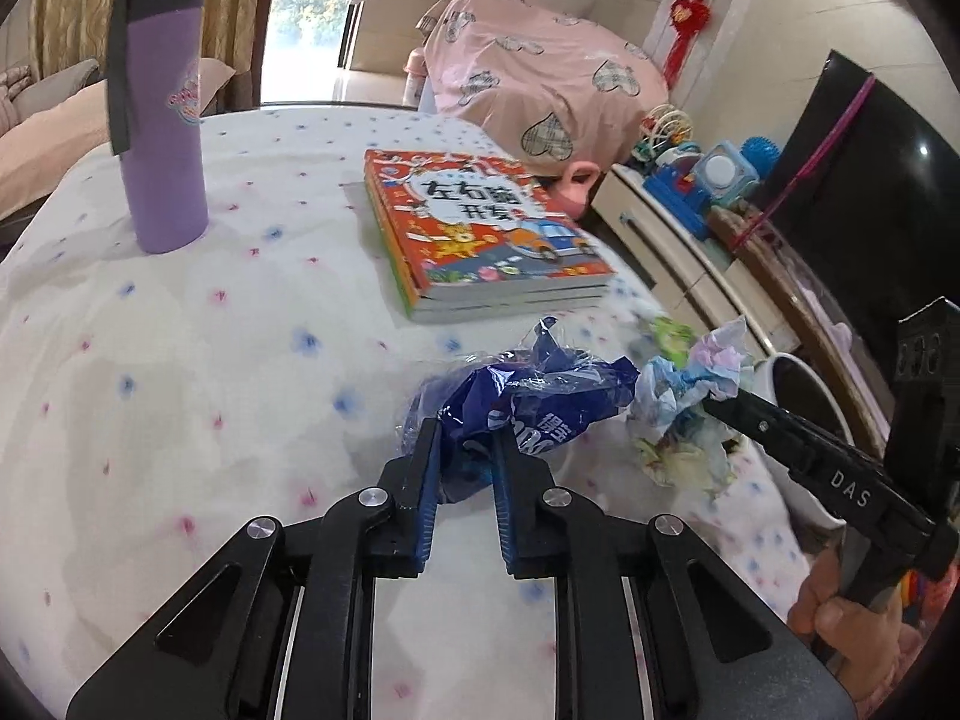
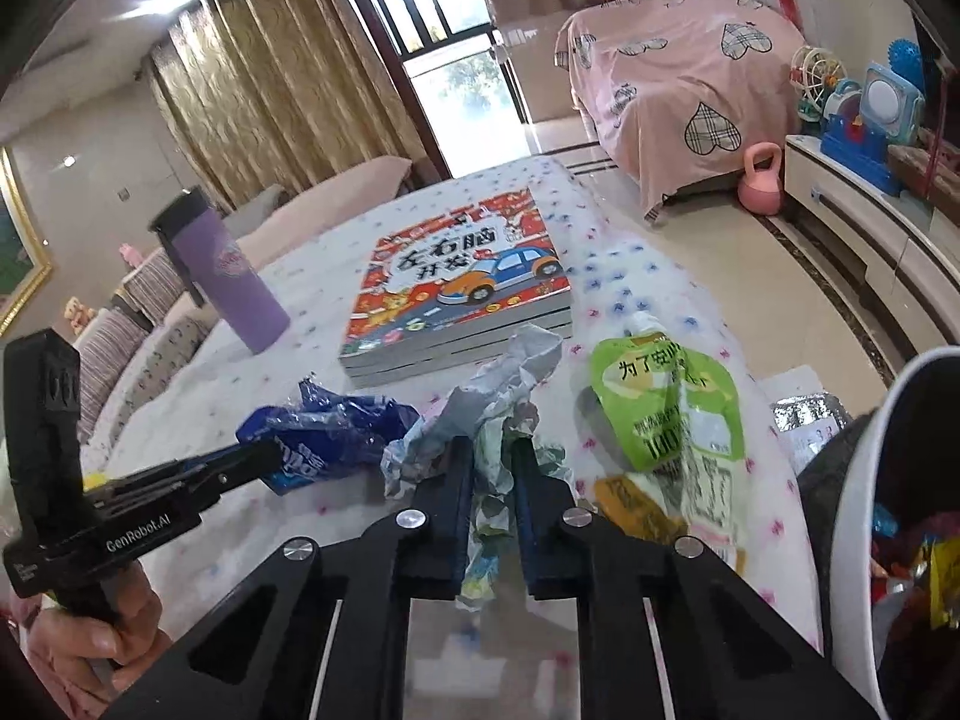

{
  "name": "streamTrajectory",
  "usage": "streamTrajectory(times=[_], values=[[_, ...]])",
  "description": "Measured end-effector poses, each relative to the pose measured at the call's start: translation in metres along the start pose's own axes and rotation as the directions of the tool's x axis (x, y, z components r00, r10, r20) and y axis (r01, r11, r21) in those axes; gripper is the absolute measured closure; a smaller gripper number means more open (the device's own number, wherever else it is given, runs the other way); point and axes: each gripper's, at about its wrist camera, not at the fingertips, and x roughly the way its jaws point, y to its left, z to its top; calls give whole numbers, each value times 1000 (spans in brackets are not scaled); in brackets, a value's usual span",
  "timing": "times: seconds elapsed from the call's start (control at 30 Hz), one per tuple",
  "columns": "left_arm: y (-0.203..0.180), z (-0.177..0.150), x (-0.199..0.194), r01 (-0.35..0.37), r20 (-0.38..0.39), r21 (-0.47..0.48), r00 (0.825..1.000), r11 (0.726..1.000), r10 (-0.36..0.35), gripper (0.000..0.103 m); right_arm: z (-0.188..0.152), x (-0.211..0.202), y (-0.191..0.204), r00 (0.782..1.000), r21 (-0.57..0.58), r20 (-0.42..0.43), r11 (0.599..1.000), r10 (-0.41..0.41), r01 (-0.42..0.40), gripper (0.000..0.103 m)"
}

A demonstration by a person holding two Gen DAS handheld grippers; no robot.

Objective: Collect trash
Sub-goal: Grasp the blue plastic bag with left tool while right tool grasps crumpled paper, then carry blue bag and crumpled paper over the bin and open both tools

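My left gripper point(image 1: 465, 438) is shut on a crumpled blue plastic wrapper point(image 1: 528, 396), which lies on the flowered tablecloth; it also shows in the right wrist view point(image 2: 324, 432). My right gripper point(image 2: 492, 450) is shut on a crumpled wad of printed paper point(image 2: 498, 396), seen in the left wrist view point(image 1: 690, 384) just right of the blue wrapper. A green drink pouch point(image 2: 672, 402) lies on the cloth to the right of the paper, beside a yellow wrapper point(image 2: 630, 510). A white trash bin point(image 2: 864, 480) with wrappers inside stands at the table's right edge.
A stack of orange children's books point(image 1: 480, 228) lies behind the trash. A purple tumbler with a grey lid point(image 1: 159, 114) stands at the far left. The table's right edge drops to the floor, with a TV cabinet point(image 2: 870, 228) and toys beyond.
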Motion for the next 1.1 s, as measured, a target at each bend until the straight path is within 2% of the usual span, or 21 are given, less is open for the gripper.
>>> streamTrajectory(times=[0.2,0.33,0.77,1.1], values=[[-17,-15,-33,52,35,-19,998,998,-51,88,-11,-44,1,998,17,52,999,37,-38,90],[-36,-22,-44,78,44,4,996,997,-78,88,-21,-70,-2,996,28,74,999,39,-42,90],[-124,-49,-50,178,0,116,984,977,-179,88,-57,-149,-56,989,144,143,989,-43,23,90],[-169,-61,-45,188,-25,200,982,962,-187,88,-77,-177,-92,980,219,169,974,-101,63,90]])
